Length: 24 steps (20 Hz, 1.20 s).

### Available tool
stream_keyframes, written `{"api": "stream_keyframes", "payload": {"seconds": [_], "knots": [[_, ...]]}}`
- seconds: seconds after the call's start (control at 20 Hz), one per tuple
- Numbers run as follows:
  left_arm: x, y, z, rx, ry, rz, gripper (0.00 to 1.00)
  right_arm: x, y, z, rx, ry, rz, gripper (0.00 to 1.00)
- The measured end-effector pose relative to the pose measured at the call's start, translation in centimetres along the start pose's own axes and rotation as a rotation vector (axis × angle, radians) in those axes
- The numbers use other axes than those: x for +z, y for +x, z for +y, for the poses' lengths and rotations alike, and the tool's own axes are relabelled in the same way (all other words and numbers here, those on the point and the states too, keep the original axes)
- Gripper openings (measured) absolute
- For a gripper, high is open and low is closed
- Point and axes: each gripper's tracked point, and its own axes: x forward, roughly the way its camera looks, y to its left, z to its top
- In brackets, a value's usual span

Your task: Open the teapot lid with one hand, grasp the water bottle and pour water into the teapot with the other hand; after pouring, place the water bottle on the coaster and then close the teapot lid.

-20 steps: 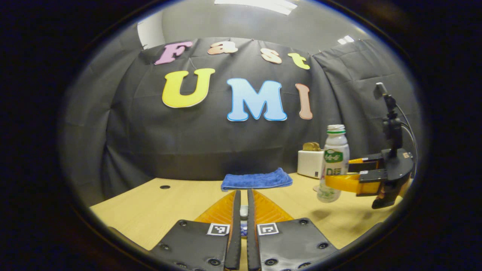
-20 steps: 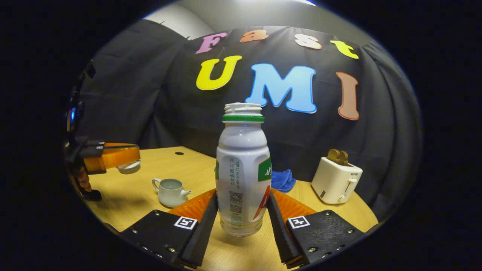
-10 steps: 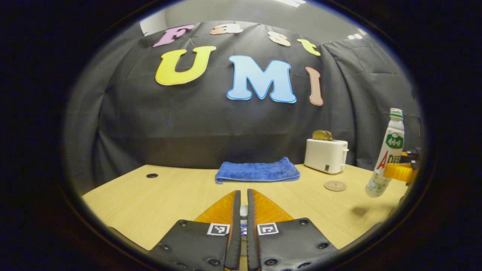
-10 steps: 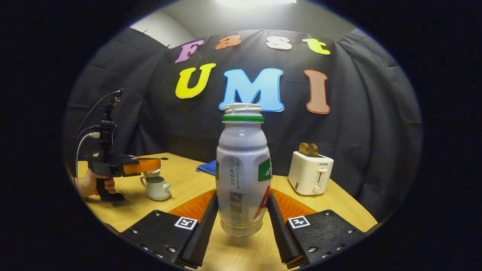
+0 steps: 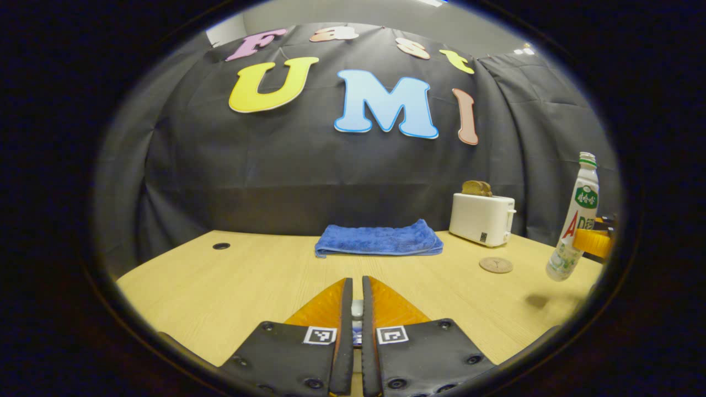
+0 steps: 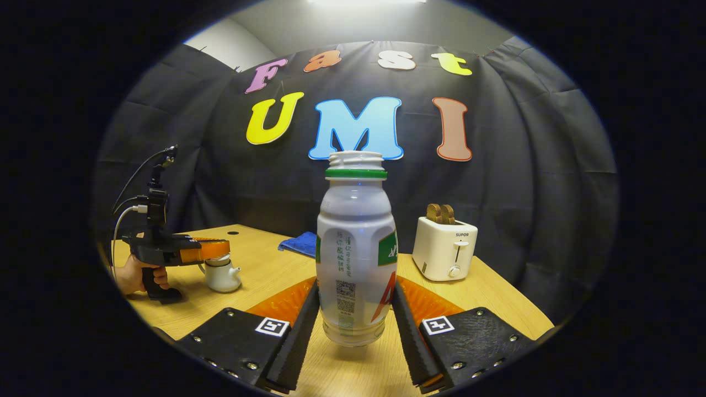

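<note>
On the pale wooden table [image 5: 231, 286], in the left gripper view, the left gripper [image 5: 353, 309] has its two fingers drawn nearly together on the small knob of the teapot lid [image 5: 357, 310], little of which shows between them. At twelve o'clock a folded blue towel [image 5: 379, 241] lies by the wall; at two o'clock stands a white toaster [image 5: 481, 219], with the round coaster [image 5: 496, 265] bare just in front of it. At three o'clock the water bottle [image 5: 575, 220] leans, raised off the table.

In the right gripper view, the right gripper [image 6: 353, 309] clamps the uncapped bottle upright between both fingers, its base clear of the wood. At nine o'clock a hand [image 6: 132, 275] holds the other gripper over the white teapot [image 6: 222, 274], the lid at its mouth; whether it is seated cannot be told.
</note>
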Motion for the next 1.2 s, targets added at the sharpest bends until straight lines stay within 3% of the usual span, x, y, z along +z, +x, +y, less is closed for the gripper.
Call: {"api": "stream_keyframes", "payload": {"seconds": [0.1, 0.2, 0.3, 0.35, 0.6, 0.75, 0.85, 0.95, 1.05, 1.2], "knots": [[-0.5, 0.0, -0.1, -0.006, -0.009, 0.008, 0.17, 0.2, 0.0, 0.0, -0.003, -0.006, -0.005, 0.73], [-0.5, 0.0, -0.2, 0.0, 0.001, 0.003, 0.13, 0.4, 0.3, -0.1, -0.01, -0.011, -0.008, 0.72], [-0.4, 0.2, -0.4, -0.008, 0.008, -0.006, 0.21, 0.3, 0.8, -0.4, -0.02, -0.003, -0.008, 0.73], [-0.1, -0.2, -0.6, -0.018, 0.006, -0.016, 0.19, 0.1, 1.0, -0.6, -0.029, 0.004, -0.005, 0.72], [1.7, -1.4, -0.3, -0.03, 0.001, -0.087, 0.74, 1.1, 4.2, -3.5, -0.088, 0.09, -0.012, 0.73], [3.4, -2.6, 0.9, -0.003, 0.008, -0.143, 0.74, 2.1, 7.2, -6.1, -0.15, 0.142, -0.031, 0.72], [4.9, -3.6, 1.1, -0.005, -0.02, -0.192, 0.93, 1.2, 9.6, -8.3, -0.23, 0.139, -0.014, 0.72], [6.0, -4.3, 1.0, -0.016, -0.048, -0.233, 0.94, -0.6, 11.3, -9.3, -0.279, 0.17, 0.03, 0.72], [6.7, -4.8, 1.0, -0.022, -0.062, -0.258, 0.94, -1.8, 13.2, -8.9, -0.274, 0.199, 0.072, 0.73], [6.5, -4.8, 1.2, -0.02, -0.071, -0.262, 0.94, -2.7, 15.2, -9.5, -0.307, 0.143, 0.107, 0.72]]}}
